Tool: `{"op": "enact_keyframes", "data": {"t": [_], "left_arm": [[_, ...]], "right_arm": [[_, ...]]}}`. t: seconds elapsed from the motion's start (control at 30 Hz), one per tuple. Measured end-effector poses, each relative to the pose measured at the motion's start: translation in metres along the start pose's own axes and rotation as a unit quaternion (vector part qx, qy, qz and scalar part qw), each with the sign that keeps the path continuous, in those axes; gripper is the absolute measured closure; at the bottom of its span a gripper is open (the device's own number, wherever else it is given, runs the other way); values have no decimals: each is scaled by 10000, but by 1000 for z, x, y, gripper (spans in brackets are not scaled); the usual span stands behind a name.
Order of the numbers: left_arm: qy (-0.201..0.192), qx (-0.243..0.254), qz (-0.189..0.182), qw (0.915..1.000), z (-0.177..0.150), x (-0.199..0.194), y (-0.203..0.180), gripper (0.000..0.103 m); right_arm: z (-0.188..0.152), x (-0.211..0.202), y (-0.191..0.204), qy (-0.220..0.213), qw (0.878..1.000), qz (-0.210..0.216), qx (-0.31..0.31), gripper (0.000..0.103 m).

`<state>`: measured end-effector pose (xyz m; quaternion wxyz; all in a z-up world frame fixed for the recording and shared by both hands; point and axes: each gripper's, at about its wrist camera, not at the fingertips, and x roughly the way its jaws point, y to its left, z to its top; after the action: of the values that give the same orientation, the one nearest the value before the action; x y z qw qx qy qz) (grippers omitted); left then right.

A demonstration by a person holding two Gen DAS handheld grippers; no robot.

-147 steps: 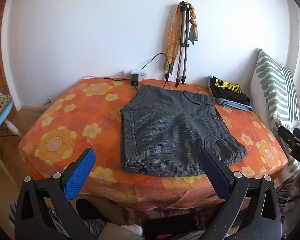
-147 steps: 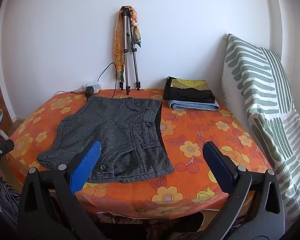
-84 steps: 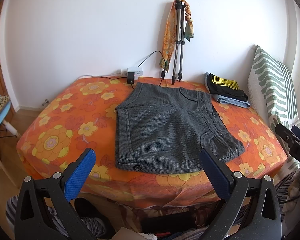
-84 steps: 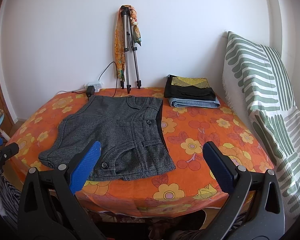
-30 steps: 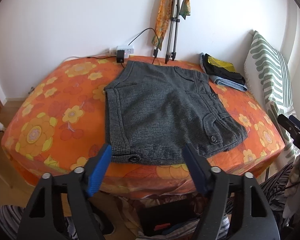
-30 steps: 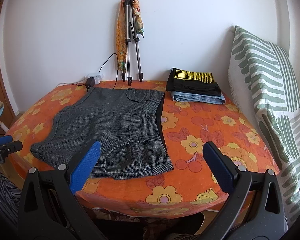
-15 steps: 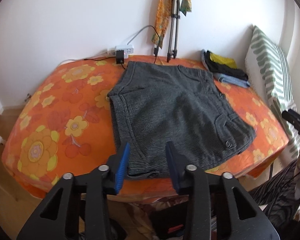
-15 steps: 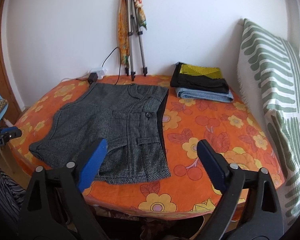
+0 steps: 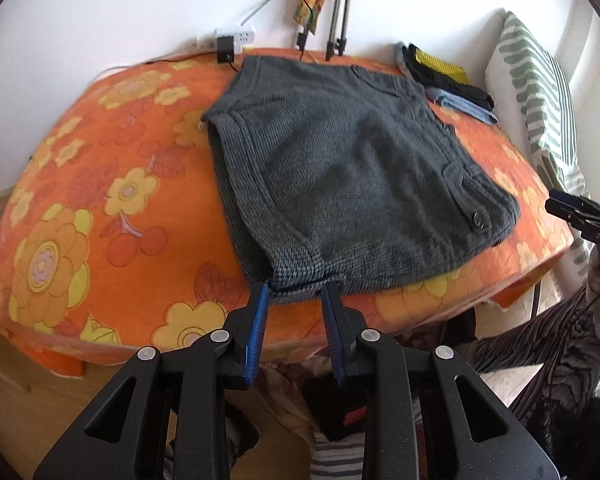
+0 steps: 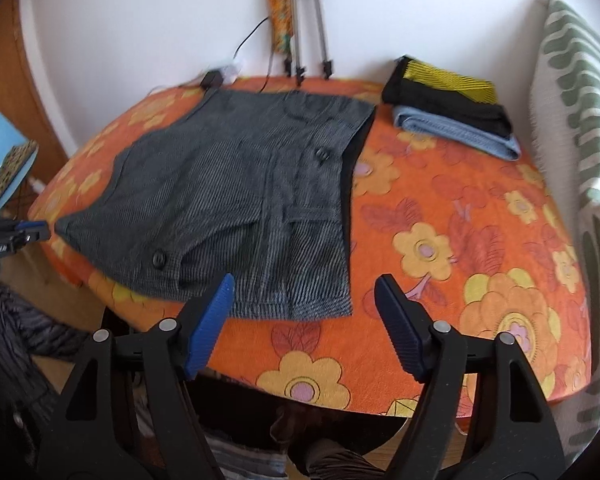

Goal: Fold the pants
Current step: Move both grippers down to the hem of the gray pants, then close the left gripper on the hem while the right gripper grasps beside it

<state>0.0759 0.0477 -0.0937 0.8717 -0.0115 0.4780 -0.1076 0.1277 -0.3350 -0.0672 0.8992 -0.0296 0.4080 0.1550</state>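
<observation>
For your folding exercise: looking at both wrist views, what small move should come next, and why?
Probably close the left tool on the near corner of the grey shorts: its fingers have narrowed and bracket that hem at the table edge. The right tool is wide open, above the other near corner.

I see the pants (image 9: 340,168) lying flat on the table (image 9: 100,184), their near hem at its front edge. My left gripper (image 9: 294,292) sits at that hem's left corner; my right gripper (image 10: 304,292) hovers before the right corner. Folded clothes (image 10: 448,120) lie behind, right; a tripod (image 10: 308,20) stands against the wall.
</observation>
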Motion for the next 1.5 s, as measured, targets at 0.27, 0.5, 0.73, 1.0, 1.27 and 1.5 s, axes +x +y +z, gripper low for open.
{"op": "enact_keyframes", "data": {"t": [0.27, 0.5, 0.73, 1.0, 1.27, 1.5], "left_arm": [[133, 175, -17, 9998, 3, 12, 4, 77], [153, 336, -111, 9993, 9, 17, 7, 77], [204, 441, -195, 9986, 11, 23, 6, 72], [387, 786, -188, 9960, 9, 29, -3, 54], [497, 1093, -182, 9926, 12, 36, -4, 51], [393, 1104, -164, 9930, 14, 35, -3, 85]], "right_arm": [[-10, 23, -8, 367, 9981, 481, -127, 31], [-7, 39, -16, 651, 9957, 648, -123, 32], [1, 63, -29, 1020, 9915, 799, -144, 32], [0, 76, -28, 1226, 9870, 1020, -212, 37], [0, 79, -25, 1248, 9864, 1020, -333, 40], [-2, 81, -24, 1263, 9863, 970, -438, 52]]}}
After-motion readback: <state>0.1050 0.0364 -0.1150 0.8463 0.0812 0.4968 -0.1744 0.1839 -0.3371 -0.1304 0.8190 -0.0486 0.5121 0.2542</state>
